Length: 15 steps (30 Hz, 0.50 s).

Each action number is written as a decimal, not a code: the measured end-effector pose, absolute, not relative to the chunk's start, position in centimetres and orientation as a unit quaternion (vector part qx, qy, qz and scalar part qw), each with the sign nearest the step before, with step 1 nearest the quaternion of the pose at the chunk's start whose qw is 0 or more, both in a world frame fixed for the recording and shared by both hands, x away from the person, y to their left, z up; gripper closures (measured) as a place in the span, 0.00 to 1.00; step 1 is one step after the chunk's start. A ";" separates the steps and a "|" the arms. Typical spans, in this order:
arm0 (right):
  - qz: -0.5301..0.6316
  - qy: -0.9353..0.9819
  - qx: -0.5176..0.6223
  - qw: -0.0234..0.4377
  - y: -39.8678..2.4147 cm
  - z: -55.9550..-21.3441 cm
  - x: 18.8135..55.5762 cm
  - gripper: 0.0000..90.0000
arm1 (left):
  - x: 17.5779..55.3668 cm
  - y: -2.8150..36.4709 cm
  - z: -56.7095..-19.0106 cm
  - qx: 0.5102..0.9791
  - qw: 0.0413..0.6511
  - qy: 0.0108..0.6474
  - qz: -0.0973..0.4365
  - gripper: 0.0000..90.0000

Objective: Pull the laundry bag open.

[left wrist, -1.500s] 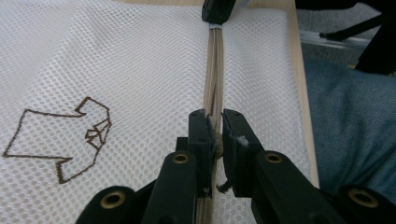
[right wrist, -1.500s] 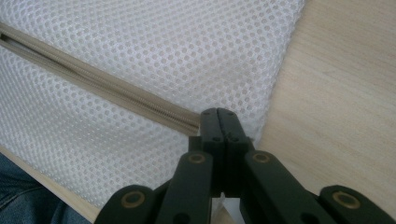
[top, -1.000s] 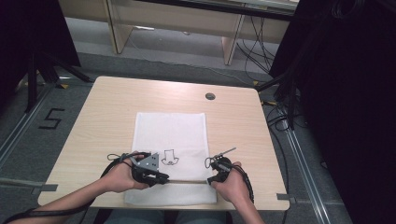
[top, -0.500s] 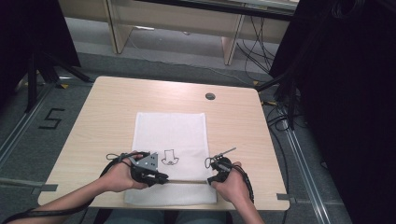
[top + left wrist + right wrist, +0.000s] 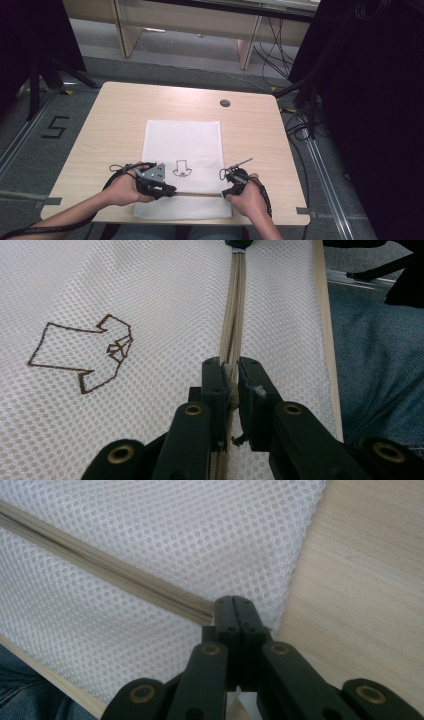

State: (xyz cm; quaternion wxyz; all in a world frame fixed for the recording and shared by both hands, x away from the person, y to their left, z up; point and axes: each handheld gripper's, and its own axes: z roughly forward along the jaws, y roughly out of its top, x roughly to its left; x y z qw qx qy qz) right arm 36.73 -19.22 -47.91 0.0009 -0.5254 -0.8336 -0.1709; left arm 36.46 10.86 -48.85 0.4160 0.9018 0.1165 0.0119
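High view: your left gripper (image 5: pixel 167 190) and right gripper (image 5: pixel 226 191) sit at opposite ends of the mesh bag's (image 5: pixel 182 140) zipper (image 5: pixel 197 193).
Left gripper view: jaws narrow, pinching the zipper pull (image 5: pixel 231 390).
Right gripper view: jaws pressed together on the zipper's end at the bag's edge.

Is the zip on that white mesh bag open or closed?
Closed, as far as it shows: the zip runs as one tight beige line across the mesh bag, with no gap, between the two tongs.

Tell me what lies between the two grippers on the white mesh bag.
In the high view, the beige zipper runs straight from the left gripper to the right gripper, across the mesh bag.
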 end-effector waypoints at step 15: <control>-0.169 -0.833 -0.527 -0.001 -19.2 -47.9 36.7 1.00 | 36.4 11.6 -48.8 0.900 0.419 0.123 0.007 0.91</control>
